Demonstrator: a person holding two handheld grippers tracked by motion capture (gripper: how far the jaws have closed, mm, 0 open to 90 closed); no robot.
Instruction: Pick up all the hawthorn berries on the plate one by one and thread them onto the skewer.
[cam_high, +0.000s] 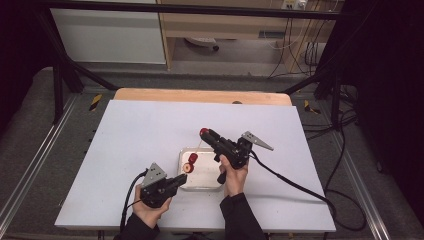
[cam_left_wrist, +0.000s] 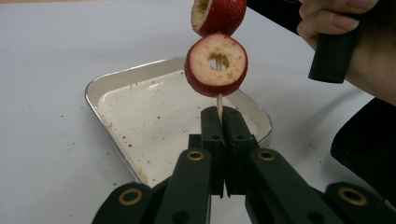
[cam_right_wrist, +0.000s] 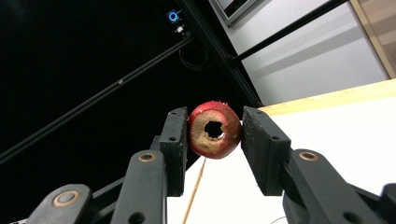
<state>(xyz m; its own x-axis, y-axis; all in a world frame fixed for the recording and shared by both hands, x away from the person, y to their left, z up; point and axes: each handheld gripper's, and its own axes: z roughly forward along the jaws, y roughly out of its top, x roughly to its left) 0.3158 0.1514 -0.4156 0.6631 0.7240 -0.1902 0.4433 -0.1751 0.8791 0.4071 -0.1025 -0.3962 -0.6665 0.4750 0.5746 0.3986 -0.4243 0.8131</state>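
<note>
The left gripper (cam_left_wrist: 219, 122) clamps the wooden skewer (cam_left_wrist: 218, 95), already carrying 2 cored red fruit pieces (cam_left_wrist: 215, 64) over the metal tray (cam_left_wrist: 116, 81) near the table's front edge. The right gripper (cam_right_wrist: 214, 131) grips a 3rd piece (cam_right_wrist: 214, 129); line its hole with the tip, then push straight.

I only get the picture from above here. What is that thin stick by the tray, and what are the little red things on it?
Observer: It is a wooden skewer; the left gripper has its jaws shut on the lower end.
Operator: And the red bits?
Observer: Cored fruit pieces, red skin and pale flesh. The lower fruit piece has the skewer through its hole.
Operator: What does the other tool carry?
Observer: The right gripper clamps a third fruit piece by its sides, its bored hole facing the camera.
Operator: Anything in the tray?
Observer: The metal tray holds just crumbs and reddish specks.
</note>
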